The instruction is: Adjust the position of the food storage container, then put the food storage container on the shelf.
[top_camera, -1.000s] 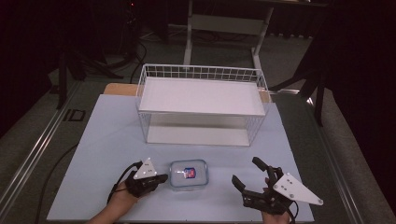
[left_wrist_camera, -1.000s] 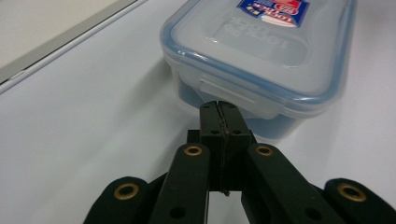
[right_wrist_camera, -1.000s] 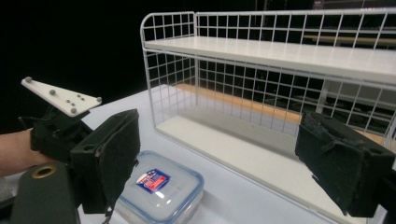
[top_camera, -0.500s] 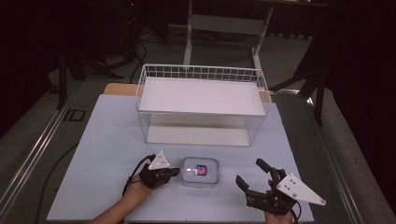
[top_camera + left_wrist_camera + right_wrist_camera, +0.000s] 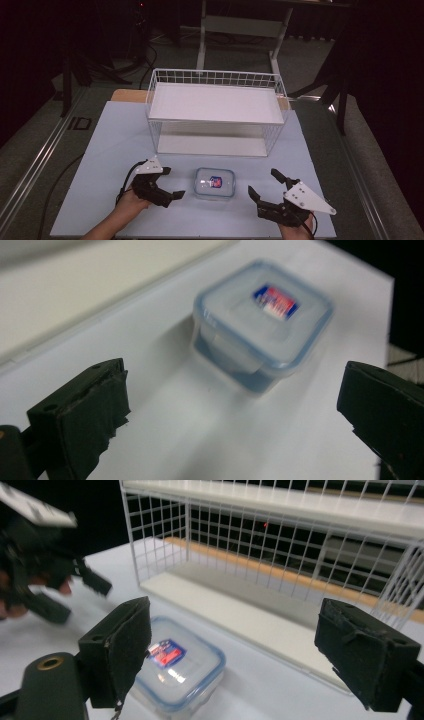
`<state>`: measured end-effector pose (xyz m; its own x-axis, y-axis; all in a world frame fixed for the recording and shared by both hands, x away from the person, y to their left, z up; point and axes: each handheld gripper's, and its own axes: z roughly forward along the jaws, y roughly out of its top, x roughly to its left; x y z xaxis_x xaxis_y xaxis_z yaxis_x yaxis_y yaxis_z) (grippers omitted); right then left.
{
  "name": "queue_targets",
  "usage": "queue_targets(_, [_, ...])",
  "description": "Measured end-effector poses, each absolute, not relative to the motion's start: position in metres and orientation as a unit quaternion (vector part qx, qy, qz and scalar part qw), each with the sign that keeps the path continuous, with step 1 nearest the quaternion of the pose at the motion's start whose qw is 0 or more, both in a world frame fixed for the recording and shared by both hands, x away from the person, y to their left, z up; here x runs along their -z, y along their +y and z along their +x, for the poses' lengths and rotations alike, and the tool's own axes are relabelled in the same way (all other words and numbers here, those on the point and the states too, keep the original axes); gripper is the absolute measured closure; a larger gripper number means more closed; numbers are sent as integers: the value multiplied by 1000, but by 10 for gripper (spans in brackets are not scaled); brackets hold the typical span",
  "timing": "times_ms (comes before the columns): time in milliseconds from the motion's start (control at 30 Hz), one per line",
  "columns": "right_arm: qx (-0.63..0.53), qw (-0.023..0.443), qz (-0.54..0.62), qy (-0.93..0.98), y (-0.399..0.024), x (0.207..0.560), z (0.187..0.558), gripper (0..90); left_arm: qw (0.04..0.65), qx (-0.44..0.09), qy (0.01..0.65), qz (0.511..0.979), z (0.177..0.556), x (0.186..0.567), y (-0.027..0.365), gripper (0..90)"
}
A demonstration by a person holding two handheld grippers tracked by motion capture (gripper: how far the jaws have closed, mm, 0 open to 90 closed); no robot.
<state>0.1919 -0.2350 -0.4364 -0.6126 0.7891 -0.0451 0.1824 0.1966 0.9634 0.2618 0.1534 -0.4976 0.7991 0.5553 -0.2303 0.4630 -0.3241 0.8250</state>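
Note:
A small clear lidded container (image 5: 215, 183) with a red-and-blue label lies on the white table mat near the front edge. My left gripper (image 5: 174, 182) sits just left of it, pointing at it; its jaws have just been opening and stand open with nothing between them. In the left gripper view the container (image 5: 262, 322) lies ahead of that gripper (image 5: 235, 410), clear of both pads. My right gripper (image 5: 262, 182) is open to the container's right. In the right gripper view the container (image 5: 175, 675) lies low between the jaws of that gripper (image 5: 240, 655), untouched.
A white wire rack (image 5: 215, 77) with a white shelf board stands behind the container at mid-table, and its mesh front (image 5: 280, 545) rises close ahead in the right gripper view. The left gripper (image 5: 50, 580) appears there at far left. Bare mat (image 5: 110, 145) lies to the left.
The left gripper, shut beside the container before, has moved right, risen a little and opened. The container has shifted slightly to the right. The right gripper has barely moved.

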Motion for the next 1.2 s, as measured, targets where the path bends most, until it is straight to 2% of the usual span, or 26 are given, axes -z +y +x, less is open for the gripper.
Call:
queue_targets(100, [-528,294,333,724,-233,437,193,129,516,-66,315,794,256,486,156,11])
queue_targets(133, [-528,299,331,722,-232,437,193,155,522,-59,310,793,256,483,156,11])
queue_targets(300, [-525,290,317,735,-230,435,196,155,530,-49,304,790,259,476,153,12])
queue_targets(333, [-521,284,318,739,-229,435,198,156,532,-46,308,788,260,476,152,12])
queue_targets(367, [-533,254,322,740,-231,433,201,168,532,-43,309,787,262,476,151,12])
queue_targets(467, [-517,264,331,744,-231,432,206,198,532,-44,313,786,265,477,144,13])
queue_targets(600, [-511,246,336,752,-230,432,214,195,545,-28,315,776,270,476,141,55])
queue_targets(700, [-513,219,334,760,-230,432,223,171,539,-50,338,770,271,474,136,13])
queue_targets(900, [-487,89,415,764,-230,446,253,126,501,17,366,784,284,477,119,13])
queue_targets(1000, [-484,62,451,747,-228,457,262,110,491,57,378,783,289,483,113,13])
queue_targets(1167, [-468,-8,490,736,-226,475,275,111,471,97,413,773,298,500,104,13])
queue_targets(1200, [-468,-8,490,736,-226,475,275,111,471,97,413,773,298,500,104,13])
